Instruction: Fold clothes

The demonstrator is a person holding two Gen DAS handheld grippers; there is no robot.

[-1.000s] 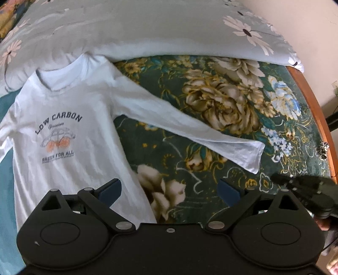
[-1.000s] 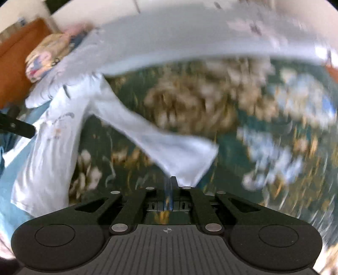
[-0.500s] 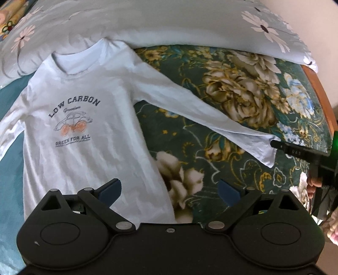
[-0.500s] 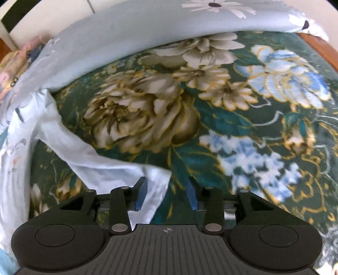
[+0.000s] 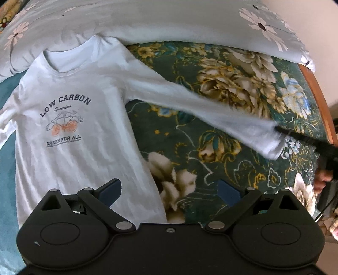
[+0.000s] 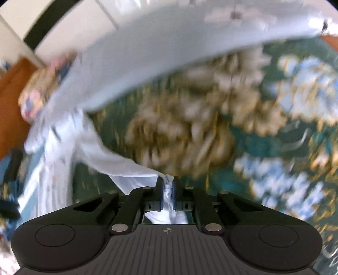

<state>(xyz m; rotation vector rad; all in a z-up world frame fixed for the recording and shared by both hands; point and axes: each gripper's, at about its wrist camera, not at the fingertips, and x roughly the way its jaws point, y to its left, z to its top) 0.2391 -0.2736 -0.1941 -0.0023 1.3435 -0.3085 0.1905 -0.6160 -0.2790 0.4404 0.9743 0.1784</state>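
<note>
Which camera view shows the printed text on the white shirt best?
The left wrist view. There the white shirt lies flat and sharp on the bed, so "LOW CARBON" and "GREEN FOR ALL" are readable. In the right wrist view the shirt's body is blurred at the left edge and the print is unreadable; only the sleeve cuff shows clearly, pinched in the right gripper.

A dark green bedspread [image 5: 190,135] printed with large cream, gold and pale blue flowers is spread across the bed. Along its far edge a pale grey quilt [image 5: 169,19] patterned with white daisies is laid in a long, bulky roll. A plain teal sheet [image 5: 6,156] is seen at the left edge of the left wrist view. The orange-brown wooden bed frame [image 5: 316,93] is seen curving along the right side, with a cream wall [image 5: 316,31] behind it. In the blurred right wrist view a multicoloured patterned cushion [image 6: 40,93] is made out beside brown wooden furniture [image 6: 12,105].
</note>
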